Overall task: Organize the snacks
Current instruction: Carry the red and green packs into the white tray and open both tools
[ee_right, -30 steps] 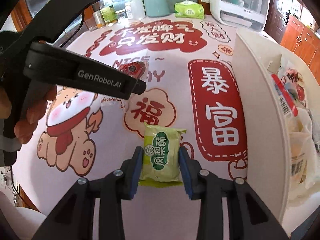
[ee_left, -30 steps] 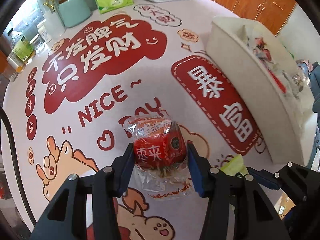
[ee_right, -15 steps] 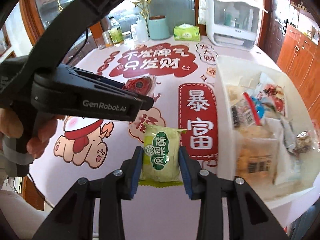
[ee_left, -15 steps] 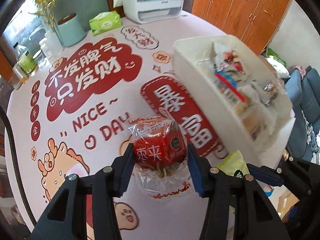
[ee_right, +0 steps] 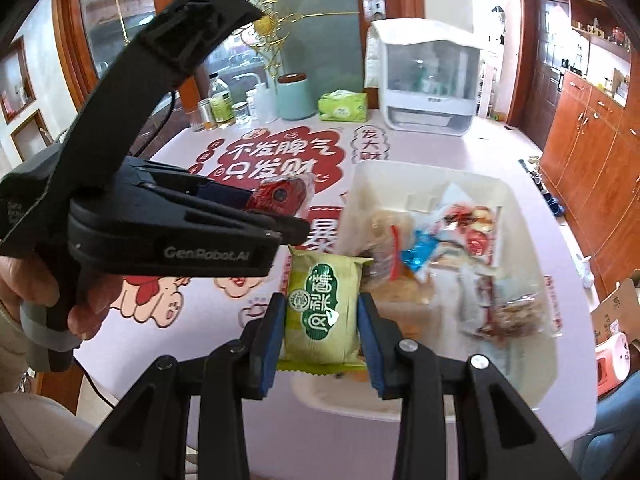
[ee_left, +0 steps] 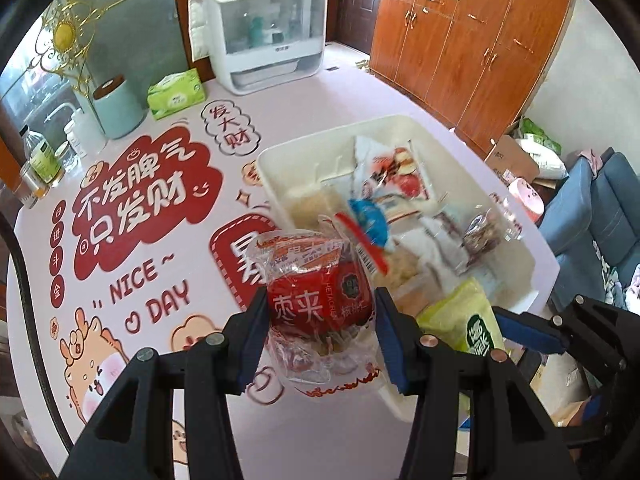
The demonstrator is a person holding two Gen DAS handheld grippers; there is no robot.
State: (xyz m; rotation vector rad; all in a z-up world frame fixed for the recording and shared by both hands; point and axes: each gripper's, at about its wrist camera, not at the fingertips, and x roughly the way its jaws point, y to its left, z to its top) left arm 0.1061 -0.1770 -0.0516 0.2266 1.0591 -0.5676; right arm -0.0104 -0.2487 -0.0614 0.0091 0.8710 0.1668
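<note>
My left gripper (ee_left: 320, 324) is shut on a red snack packet in clear wrap (ee_left: 320, 300) and holds it in the air at the near-left edge of the white bin (ee_left: 280, 184). My right gripper (ee_right: 322, 332) is shut on a green snack packet (ee_right: 322, 304) and holds it above the bin's near-left corner (ee_right: 360, 400). The bin holds several snack packets (ee_right: 472, 232). The left gripper and red packet (ee_right: 280, 196) show at left in the right wrist view. The green packet (ee_left: 468, 320) shows at right in the left wrist view.
The table has a red-and-white printed cover (ee_left: 140, 208). At its far end stand a white appliance (ee_left: 260, 40), a green tissue pack (ee_left: 176, 94), a teal canister (ee_left: 116, 108) and bottles (ee_left: 40, 156). Wooden cabinets (ee_left: 480, 40) and a blue sofa (ee_left: 600, 208) lie beyond the table.
Both grippers have risen and moved toward the bin with their packets. The bin's inside now shows from above in both views.
</note>
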